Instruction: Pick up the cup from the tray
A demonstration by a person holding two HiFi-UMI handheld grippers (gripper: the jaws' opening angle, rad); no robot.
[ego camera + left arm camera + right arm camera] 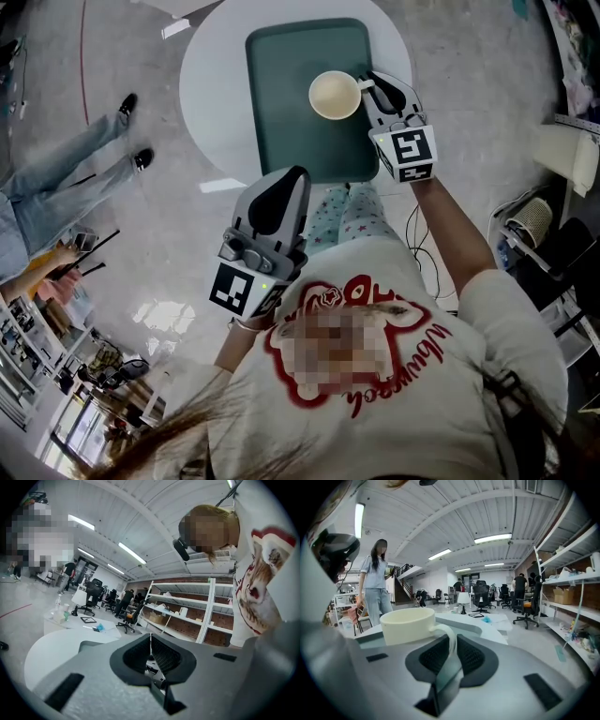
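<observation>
A cream cup point(335, 95) stands in the far right part of a dark green tray point(281, 103) on a round white table point(208, 84). My right gripper point(368, 82) reaches in from the right, shut on the cup's handle. In the right gripper view the cup point(408, 625) is just ahead and the thin handle runs down between the pads of the right gripper point(452, 645). The cup's base is hidden, so I cannot tell whether it touches the tray point(465, 623). My left gripper point(298, 174) hovers over the tray's near edge, shut and empty, its pads point(150, 637) pressed together.
A person in jeans point(56, 178) stands on the floor left of the table and also shows in the right gripper view point(375, 585). Shelving point(576, 597) runs along the right. Office chairs and desks point(480, 597) fill the background.
</observation>
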